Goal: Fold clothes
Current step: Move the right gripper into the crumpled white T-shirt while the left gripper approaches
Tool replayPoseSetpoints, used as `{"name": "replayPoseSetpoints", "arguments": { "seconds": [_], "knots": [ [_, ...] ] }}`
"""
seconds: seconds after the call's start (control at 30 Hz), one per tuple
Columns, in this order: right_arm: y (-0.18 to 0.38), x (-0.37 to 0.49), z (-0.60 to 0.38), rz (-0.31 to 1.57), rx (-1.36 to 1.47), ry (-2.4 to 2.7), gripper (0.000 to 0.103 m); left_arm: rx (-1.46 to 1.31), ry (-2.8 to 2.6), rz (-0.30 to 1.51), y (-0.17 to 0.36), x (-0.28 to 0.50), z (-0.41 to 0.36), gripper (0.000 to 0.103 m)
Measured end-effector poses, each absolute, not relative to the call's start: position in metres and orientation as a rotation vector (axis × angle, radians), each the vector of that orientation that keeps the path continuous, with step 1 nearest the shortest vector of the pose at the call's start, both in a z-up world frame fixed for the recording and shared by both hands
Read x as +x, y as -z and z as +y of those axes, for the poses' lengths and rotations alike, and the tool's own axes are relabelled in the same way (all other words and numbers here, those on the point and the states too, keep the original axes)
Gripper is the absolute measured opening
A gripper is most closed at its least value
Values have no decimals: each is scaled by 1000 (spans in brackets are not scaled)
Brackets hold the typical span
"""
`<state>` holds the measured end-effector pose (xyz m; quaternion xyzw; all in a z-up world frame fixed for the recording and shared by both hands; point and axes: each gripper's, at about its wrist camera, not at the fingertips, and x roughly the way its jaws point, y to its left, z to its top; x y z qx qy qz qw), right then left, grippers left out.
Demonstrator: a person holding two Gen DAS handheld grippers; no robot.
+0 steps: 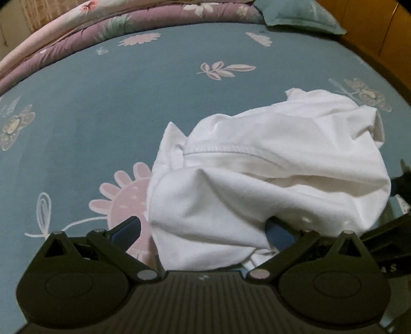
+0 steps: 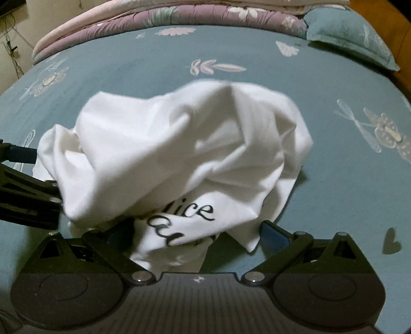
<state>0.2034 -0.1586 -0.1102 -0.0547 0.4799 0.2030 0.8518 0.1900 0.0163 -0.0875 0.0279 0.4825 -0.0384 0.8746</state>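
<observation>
Though crumpled, white shirt axisless.

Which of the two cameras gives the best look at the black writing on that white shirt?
The right wrist view: the black lettering shows on the white shirt near the right gripper. The left wrist view shows only plain white cloth and a seam, no writing.

White garment: one, crumpled, with black script on it
Grippers: two, the left gripper and the right gripper
Bedsheet: one, blue-green with a flower print
Folded quilts: seemingly two stacked layers, though the edge is blurred
Pillows: one
</observation>
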Motion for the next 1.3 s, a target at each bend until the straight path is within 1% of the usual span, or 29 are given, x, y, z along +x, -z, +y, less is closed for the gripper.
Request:
{"name": "replayPoseSetpoints", "arguments": {
  "seconds": [0.07, 0.33, 0.53, 0.63, 0.93, 1.13, 1.3],
  "knots": [
    [117, 205, -162, 1015, -95, -447, 103, 23, 108, 1007, 91, 190, 23, 103],
    [124, 197, -170, 941, -86, -488, 103, -21, 212, 955, 100, 189, 38, 103],
    [122, 198, -172, 935, -92, -519, 103, -24, 195, 958, 93, 184, 38, 103],
    [111, 200, -182, 984, -90, -525, 103, 3, 193, 943, 80, 172, 37, 102],
    [36, 186, -197, 845, -267, -653, 103, 104, 301, 904, 51, 131, 33, 102],
    [3, 191, -191, 777, -326, -738, 102, 173, 372, 891, 45, 146, 18, 102],
    [0, 212, -167, 736, -419, -760, 100, 230, 431, 878, 40, 159, 4, 102]
  ]
}}
